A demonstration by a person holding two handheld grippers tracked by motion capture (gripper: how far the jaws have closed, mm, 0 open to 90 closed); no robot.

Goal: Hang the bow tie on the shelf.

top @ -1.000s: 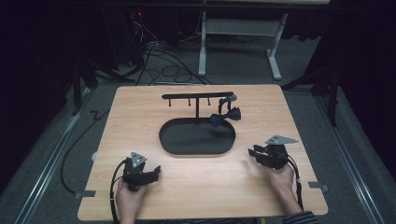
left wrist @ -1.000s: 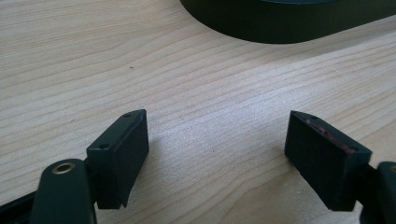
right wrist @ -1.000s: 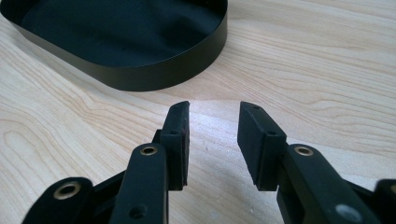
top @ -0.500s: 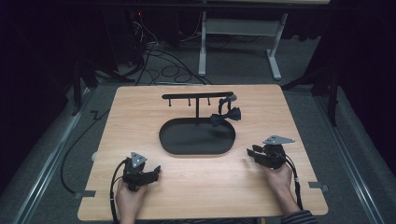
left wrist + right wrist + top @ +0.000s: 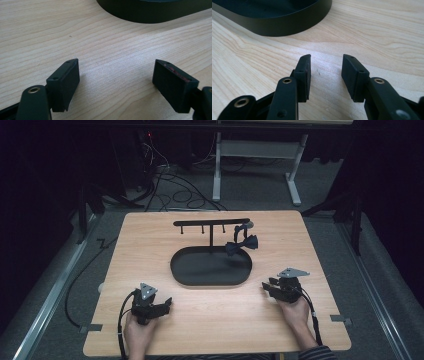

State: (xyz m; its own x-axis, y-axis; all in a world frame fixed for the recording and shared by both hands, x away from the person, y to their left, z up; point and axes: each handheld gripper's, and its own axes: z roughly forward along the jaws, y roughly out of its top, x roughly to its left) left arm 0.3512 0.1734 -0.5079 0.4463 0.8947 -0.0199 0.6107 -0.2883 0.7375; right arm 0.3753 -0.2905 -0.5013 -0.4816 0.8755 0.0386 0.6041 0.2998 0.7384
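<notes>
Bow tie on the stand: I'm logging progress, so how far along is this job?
Barely begun. The bow tie hangs from the stand over the black tray, untouched. Both grippers rest on the table near the person's edge: the left gripper is open and empty; the right gripper has just been opening, with nothing between its jaws. Reaching for, gripping and moving the bow tie all seem still ahead.

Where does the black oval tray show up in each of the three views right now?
High view: the black oval tray lies mid-table, under the T-shaped stand with the bow tie.
Left gripper view: its curved wall runs along the top edge, right of centre.
Right gripper view: its wall curves across the top left.
Shared landmark: the light wooden table.
</notes>
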